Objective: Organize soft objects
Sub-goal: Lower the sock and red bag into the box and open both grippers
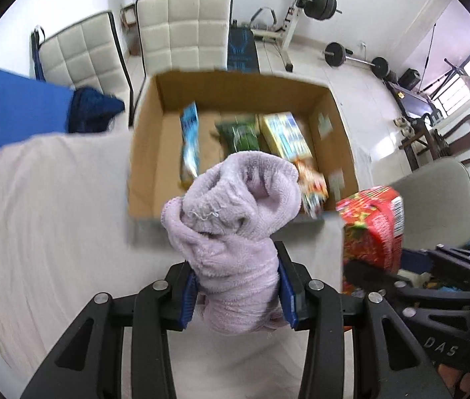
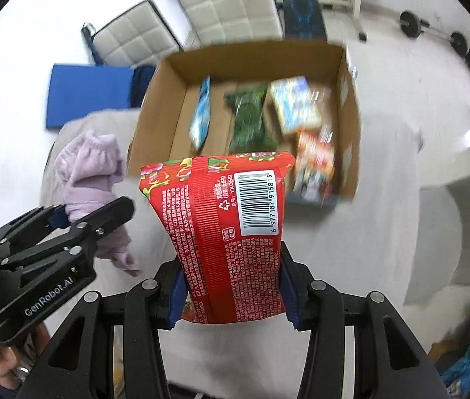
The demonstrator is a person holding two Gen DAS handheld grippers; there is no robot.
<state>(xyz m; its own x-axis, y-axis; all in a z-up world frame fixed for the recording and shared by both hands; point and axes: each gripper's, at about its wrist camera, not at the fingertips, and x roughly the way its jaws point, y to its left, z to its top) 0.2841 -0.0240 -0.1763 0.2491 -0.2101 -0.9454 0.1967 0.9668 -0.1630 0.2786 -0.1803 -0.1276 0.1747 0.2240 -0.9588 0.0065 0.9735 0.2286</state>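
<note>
A lilac towel point(image 1: 235, 199), bunched up, is clamped between the blue pads of my left gripper point(image 1: 235, 266), which is shut on it above the cloth-covered table. My right gripper point(image 2: 231, 272) holds a red snack packet point(image 2: 228, 226) upright, its jaws closing on the packet with the pads pressing both sides. The right wrist view shows the left gripper point(image 2: 92, 212) and towel point(image 2: 88, 173) off to the left; the left wrist view shows the red packet point(image 1: 374, 226) to the right. Just beyond both stands an open cardboard box point(image 1: 148, 153) holding several packets.
Inside the box point(image 2: 158, 123) lie a blue packet point(image 2: 201, 116), a green packet point(image 2: 248, 119), a yellow-blue packet point(image 2: 298, 106) and a colourful one point(image 2: 314, 163). Two white padded chairs point(image 1: 181, 33) stand behind the table. A blue mat point(image 1: 22, 109) lies far left, gym weights point(image 1: 321, 3) at the back.
</note>
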